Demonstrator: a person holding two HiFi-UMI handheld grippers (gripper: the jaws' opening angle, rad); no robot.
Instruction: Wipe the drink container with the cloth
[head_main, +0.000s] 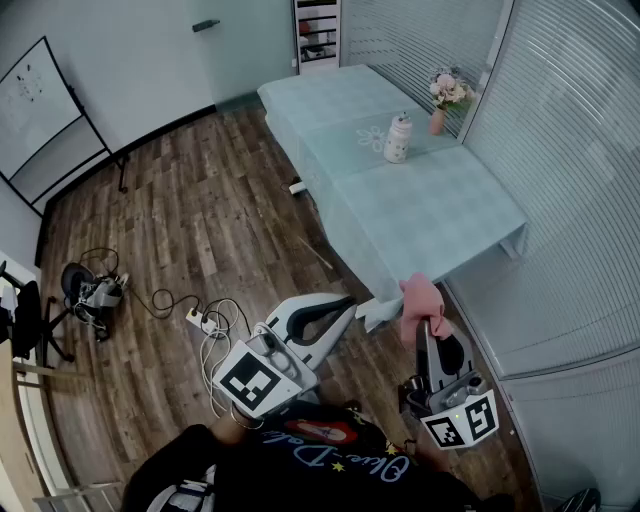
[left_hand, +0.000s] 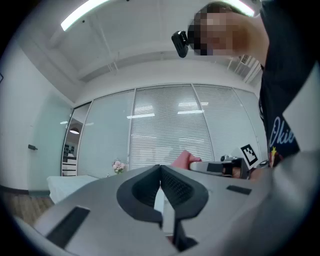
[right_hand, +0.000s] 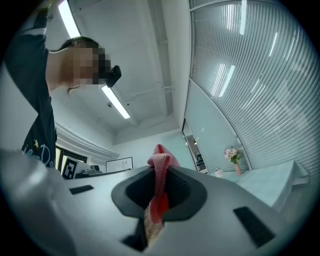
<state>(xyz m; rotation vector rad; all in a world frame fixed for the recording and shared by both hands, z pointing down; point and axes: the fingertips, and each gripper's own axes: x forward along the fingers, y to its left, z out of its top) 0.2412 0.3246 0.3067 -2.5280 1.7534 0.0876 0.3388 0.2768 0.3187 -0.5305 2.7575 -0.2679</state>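
- Shirt (head_main: 320, 462), dark with lettering, fills the near edge of the head view. Both grippers reach out from it over the wood floor (head_main: 200, 230).
- Left gripper (head_main: 345, 304): its jaws are pressed together with nothing between them, which its own view (left_hand: 161, 175) confirms.
- Right gripper (head_main: 428, 330): clamped on a pink cloth (head_main: 420, 298). In its own view (right_hand: 159, 187) a narrow fold of the cloth (right_hand: 160, 167) stands up between the pads.
- The bottle (head_main: 398, 138), white, stands upright on the far part of the table (head_main: 450, 215), well apart from both grippers. A vase of flowers (head_main: 446, 96) stands near it, further to the right.
- Judgement: wiping has not begun, and the person has yet to close in on the table.
- Risk 1: only a thin fold seems pinched, so a hard rub could drag the cloth out of the jaws.
- Risk 2: a light bottle wiped from 1 side may tip or slide unless the left gripper opens and steadies it.
- Risk 3: a wide sweep to the right could knock the vase.
- Risk 4: cables (head_main: 190, 315) lie on the floor at the near left and could catch a foot.
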